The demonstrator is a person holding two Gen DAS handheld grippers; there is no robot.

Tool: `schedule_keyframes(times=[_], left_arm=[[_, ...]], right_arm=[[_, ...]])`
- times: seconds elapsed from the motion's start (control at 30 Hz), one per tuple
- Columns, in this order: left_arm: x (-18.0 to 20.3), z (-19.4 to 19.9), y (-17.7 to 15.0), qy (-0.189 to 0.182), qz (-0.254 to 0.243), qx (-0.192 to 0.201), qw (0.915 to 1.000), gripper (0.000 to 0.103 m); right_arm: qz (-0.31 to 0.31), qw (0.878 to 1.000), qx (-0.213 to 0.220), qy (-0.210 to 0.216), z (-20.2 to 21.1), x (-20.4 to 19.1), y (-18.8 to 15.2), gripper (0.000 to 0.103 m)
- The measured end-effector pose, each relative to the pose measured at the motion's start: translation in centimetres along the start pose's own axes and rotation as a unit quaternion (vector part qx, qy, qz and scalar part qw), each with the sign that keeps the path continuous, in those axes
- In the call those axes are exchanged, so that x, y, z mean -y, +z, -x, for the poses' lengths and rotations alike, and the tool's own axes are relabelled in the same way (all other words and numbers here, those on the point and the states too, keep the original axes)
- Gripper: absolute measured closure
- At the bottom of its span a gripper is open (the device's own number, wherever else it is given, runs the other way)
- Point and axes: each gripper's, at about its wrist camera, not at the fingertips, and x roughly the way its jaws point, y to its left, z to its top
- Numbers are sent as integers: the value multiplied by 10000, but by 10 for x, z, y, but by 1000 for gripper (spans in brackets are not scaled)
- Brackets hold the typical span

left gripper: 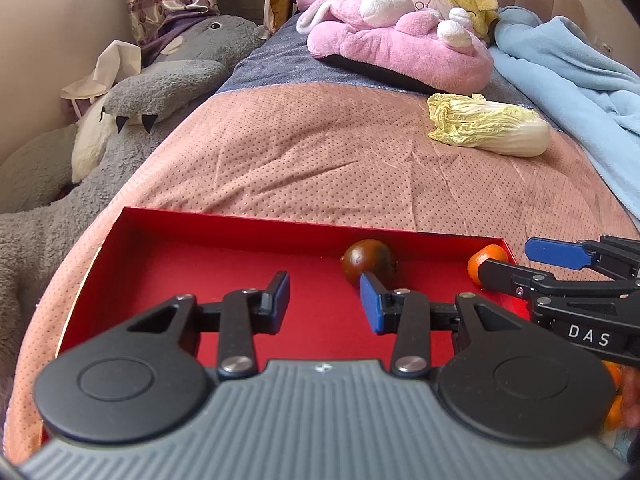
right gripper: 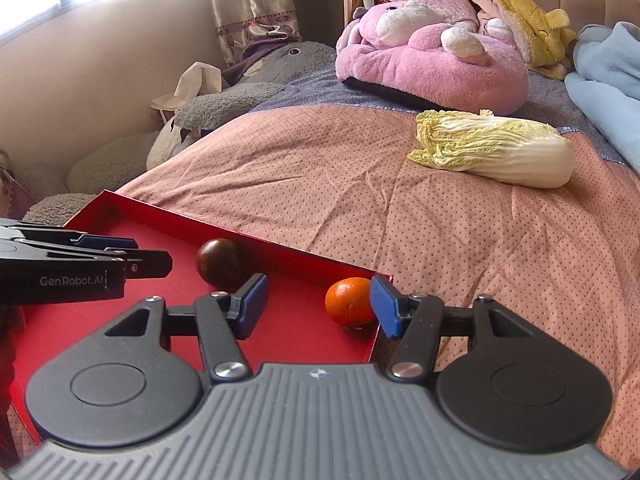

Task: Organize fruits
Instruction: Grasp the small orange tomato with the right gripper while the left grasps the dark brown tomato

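**Bed, red tray, two fruits**

Pink bedspread (right gripper: pixel 460 248) carries the red tray (left gripper: pixel 168 264). Your left gripper (left gripper: pixel 325 304), jaws spread, holds nothing; dark tomato (left gripper: pixel 366 262) sits just beyond. Your right gripper (right gripper: pixel 318 306), jaws spread, brackets the orange (right gripper: pixel 349 301) in the tray's corner.

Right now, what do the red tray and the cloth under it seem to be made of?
Tray: probably cardboard with a smooth, slightly glossy red coating; its walls are thin and sharply folded, and an edge at the left of the left wrist view shows pale. Cloth: looks like a soft pink quilted bedspread, matte; it shows rows of small stitched dimples and creases.
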Motion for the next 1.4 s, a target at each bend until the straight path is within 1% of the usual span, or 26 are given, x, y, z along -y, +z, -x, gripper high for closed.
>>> schedule_keyframes(times=[0.03, 0.13, 0.27, 0.33, 0.53, 0.7, 0.9, 1.07, 1.17, 1.27, 1.33, 1.4], left_arm=[[0, -2, 1, -12, 1, -15, 10000, 61], [0, -6, 1, -114, 55, -74, 9999, 61], [1, -9, 3, -178, 90, -111, 9997, 61], [1, -12, 4, -252, 133, -140, 9995, 61], [4, -17, 5, -346, 157, -193, 9991, 61], [9, -22, 6, -383, 51, -224, 9990, 61], [16, -32, 8, -423, -94, -284, 9987, 61], [22, -41, 9, -455, -215, -353, 9981, 61], [24, -48, 9, -394, -305, -401, 9980, 61], [25, -55, 10, -433, -321, -463, 9975, 59], [27, -57, 9, -442, -382, -447, 9973, 60], [27, -57, 9, -448, -372, -435, 9974, 61]], right_arm=[[24, 10000, -36, -12, -3, 1, 0, 44], [120, 9999, -108, -32, -12, 1, 1, 48], [252, 9994, -212, -138, -22, 0, 0, 49], [354, 9990, -199, -201, -24, -1, -1, 49], [901, 9947, -184, -464, -30, -13, -6, 48], [1371, 9881, -170, -681, -36, -23, -10, 48], [1810, 9799, -139, -826, -39, -31, -16, 47], [2030, 9749, -123, -905, -41, -35, -20, 47], [2198, 9705, -118, -981, -42, -38, -22, 47], [2294, 9680, -125, -1012, -43, -39, -23, 47], [2399, 9651, -126, -1048, -45, -40, -23, 50], [2478, 9624, -107, -1105, -46, -40, -24, 55]])
